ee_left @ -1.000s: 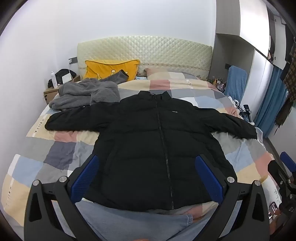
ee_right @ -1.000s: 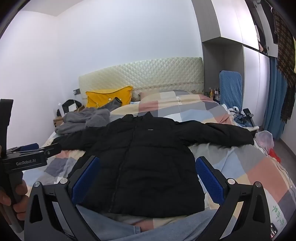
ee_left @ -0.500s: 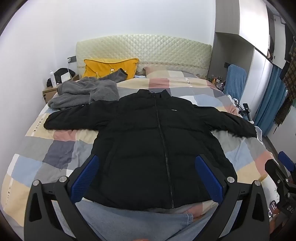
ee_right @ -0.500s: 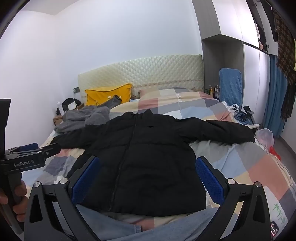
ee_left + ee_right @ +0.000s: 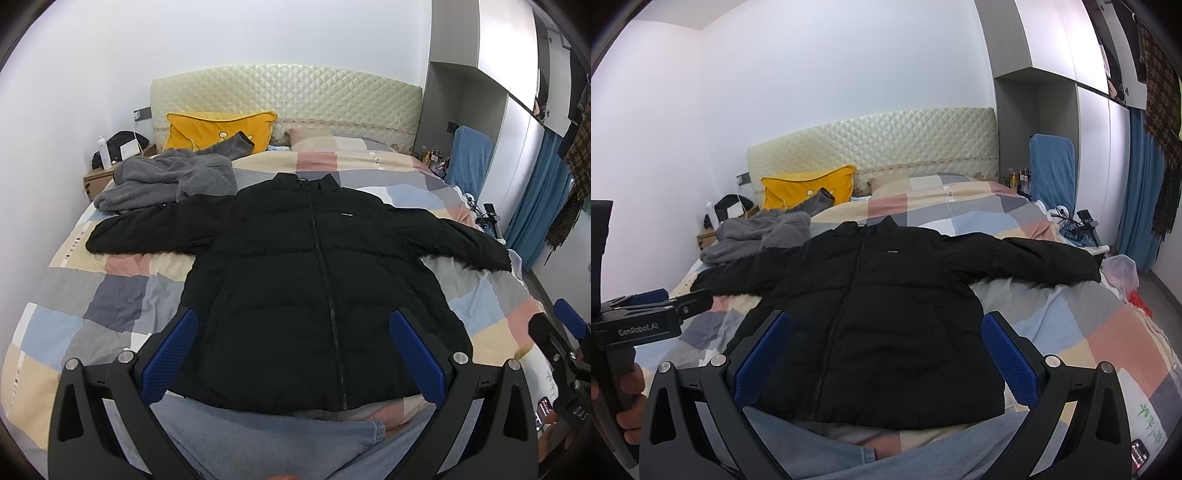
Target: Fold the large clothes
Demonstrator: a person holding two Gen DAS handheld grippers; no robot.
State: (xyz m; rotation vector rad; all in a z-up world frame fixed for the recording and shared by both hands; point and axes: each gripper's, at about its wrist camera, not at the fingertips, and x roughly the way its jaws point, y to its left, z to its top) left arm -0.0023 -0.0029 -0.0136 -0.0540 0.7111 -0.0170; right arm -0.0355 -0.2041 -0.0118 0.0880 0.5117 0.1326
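Both tools raised over spread jacket, little changed from a second ago.
Black jacket [image 5: 314,288] lies flat on bed [image 5: 110,295], ahead of left tool [image 5: 291,354] and right tool [image 5: 882,354]; both spread wide, holding nothing; view marginally higher.

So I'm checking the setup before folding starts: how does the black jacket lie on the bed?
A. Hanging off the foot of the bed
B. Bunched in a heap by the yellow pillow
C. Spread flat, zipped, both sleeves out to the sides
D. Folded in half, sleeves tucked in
C: the jacket lies flat on the bed, zip closed, a sleeve stretched out to each side.
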